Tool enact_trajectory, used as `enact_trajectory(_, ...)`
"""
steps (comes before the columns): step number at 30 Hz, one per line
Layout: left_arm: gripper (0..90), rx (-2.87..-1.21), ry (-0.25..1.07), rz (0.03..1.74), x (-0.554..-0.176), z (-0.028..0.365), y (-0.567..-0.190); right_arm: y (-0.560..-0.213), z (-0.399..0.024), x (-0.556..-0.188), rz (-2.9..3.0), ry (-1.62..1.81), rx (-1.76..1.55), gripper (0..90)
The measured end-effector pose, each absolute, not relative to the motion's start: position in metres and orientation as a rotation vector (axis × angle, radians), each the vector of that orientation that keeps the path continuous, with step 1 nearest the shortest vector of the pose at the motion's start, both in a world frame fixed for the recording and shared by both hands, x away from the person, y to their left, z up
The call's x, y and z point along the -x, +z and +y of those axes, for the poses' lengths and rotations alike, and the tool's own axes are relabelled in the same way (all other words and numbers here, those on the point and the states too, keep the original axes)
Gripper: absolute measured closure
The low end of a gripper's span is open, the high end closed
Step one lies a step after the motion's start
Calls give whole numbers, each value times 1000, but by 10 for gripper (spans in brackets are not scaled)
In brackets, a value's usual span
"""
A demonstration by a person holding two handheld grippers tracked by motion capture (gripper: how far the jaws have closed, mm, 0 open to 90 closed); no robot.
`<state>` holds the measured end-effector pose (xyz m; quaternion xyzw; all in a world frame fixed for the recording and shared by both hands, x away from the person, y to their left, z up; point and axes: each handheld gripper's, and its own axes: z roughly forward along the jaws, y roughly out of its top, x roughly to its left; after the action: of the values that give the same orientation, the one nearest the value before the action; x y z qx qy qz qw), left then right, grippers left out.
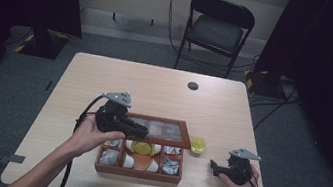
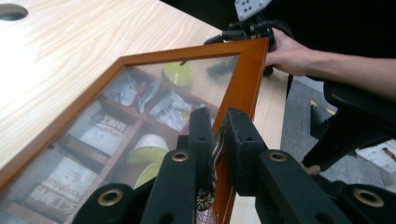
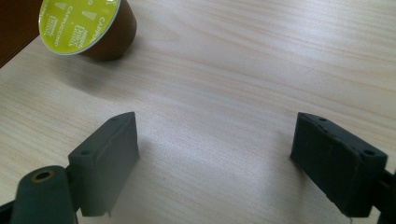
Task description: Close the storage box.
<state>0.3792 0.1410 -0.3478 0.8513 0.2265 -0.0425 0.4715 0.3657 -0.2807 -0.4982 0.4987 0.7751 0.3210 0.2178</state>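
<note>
High view — the left gripper holds the glazed lid of the wooden box, a coffee capsule lying outside it.

Left gripper view shows the 2 black jaws pinched shut on the lid's wooden frame, the lid tilted partway over compartments of sachets and capsules. The right gripper rests low over the table near the box's right side, jaws spread wide with nothing between them; the yellow-topped capsule lies on its side just ahead and to the left. The step in hand looks like moving the lid while the box is being sorted — next, the right gripper likely needs to advance, straddle the capsule and close on it gently.
</note>
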Motion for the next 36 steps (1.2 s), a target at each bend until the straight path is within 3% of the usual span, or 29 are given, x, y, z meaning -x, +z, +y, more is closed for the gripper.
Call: enact_trajectory(36, 817, -2204, -115, 464, -349, 130, -412, -500, -281, -366, 2136, 904, -1374, 132)
